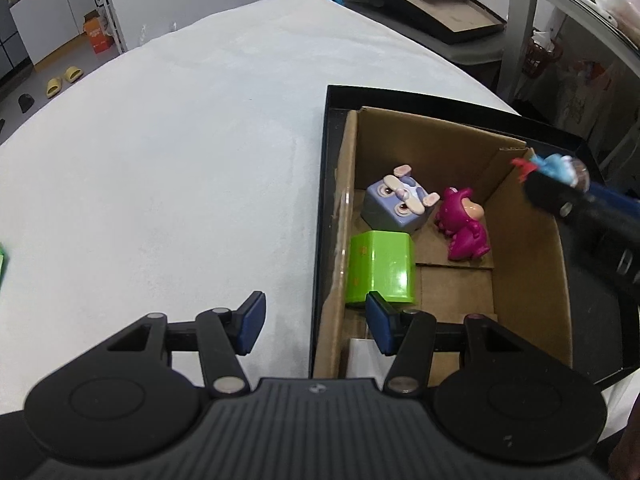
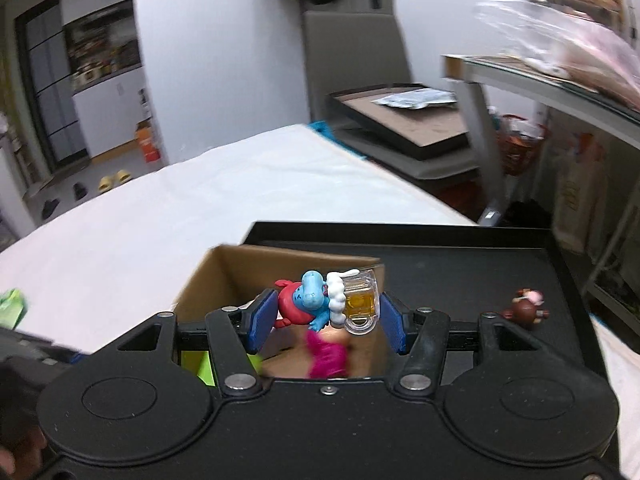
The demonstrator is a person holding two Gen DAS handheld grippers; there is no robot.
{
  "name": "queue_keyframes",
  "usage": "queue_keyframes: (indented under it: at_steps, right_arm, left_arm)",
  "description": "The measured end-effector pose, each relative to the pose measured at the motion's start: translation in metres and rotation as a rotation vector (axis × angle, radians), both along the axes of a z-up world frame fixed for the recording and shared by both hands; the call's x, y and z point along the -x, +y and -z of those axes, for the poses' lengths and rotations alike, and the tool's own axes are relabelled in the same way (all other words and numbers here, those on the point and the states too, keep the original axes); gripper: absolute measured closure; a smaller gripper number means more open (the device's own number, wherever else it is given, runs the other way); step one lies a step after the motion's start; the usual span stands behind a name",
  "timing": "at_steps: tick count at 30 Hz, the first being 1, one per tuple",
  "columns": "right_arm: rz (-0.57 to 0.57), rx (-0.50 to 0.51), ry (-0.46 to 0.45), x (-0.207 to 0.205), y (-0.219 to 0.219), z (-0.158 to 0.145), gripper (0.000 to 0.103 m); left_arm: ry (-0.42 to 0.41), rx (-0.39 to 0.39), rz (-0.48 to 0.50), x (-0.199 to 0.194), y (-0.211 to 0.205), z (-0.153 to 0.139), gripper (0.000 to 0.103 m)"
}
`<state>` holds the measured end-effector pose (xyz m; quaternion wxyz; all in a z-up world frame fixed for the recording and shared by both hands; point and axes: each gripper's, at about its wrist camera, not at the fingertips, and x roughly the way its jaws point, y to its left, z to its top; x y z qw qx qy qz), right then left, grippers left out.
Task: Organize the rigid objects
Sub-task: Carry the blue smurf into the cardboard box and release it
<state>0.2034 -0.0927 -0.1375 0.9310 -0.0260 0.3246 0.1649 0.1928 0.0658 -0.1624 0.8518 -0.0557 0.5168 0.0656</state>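
Blue-and-red figurine [image 2: 310,300] with a clear mug of amber drink, clamped crosswise between the blue pads of the right hand-held gripper [image 2: 326,316]; long axis runs 9 to 3 o'clock, pad to pad. Held above the cardboard box [image 2: 224,268], near its far right wall. From the left wrist view the same toy [image 1: 554,168] shows at about 2 o'clock, just over the box's right edge.

Box floor below: magenta figure [image 1: 464,228] directly under the held toy, lavender cube face [image 1: 398,204] to its left, green block [image 1: 380,272] nearest the left side. Bare cardboard lies toward 6 o'clock of the magenta figure; that looks the freer spot for a drop.

Left hand-held gripper [image 1: 316,324] spread wide, empty, hovering astride the box's left wall. Right one is plainly the nearer and the one carrying.

Box sits in a black tray [image 2: 460,248] on the white surface [image 1: 180,160]. Small brown figure [image 2: 526,306] stands on the tray at 3 o'clock, outside the box.
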Motion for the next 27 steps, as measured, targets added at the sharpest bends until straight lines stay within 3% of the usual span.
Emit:
queue_keyframes:
  at_steps: [4,6,8,17,27]
  right_arm:
    - [-0.027,0.024,0.027,0.004,0.014,0.004,0.048]
    - [-0.029,0.007,0.061,0.006,0.015,0.007,0.048]
    - [-0.023,0.011,0.075,0.007,0.017,0.010,0.048]
    - [-0.021,0.009,0.119,0.002,0.021,0.020,0.047]
    - [0.043,-0.082,0.139,-0.004,-0.002,0.015,0.044]
  left_arm:
    - [-0.015,0.013,0.026,0.002,-0.001,0.001,0.056]
    - [-0.020,0.012,0.028,0.002,0.000,0.002,0.061]
    - [-0.011,0.025,0.013,0.002,0.003,0.005,0.073]
    - [-0.013,0.084,0.038,0.004,0.007,0.007,0.090]
    - [-0.026,0.105,0.055,0.006,0.008,0.005,0.093]
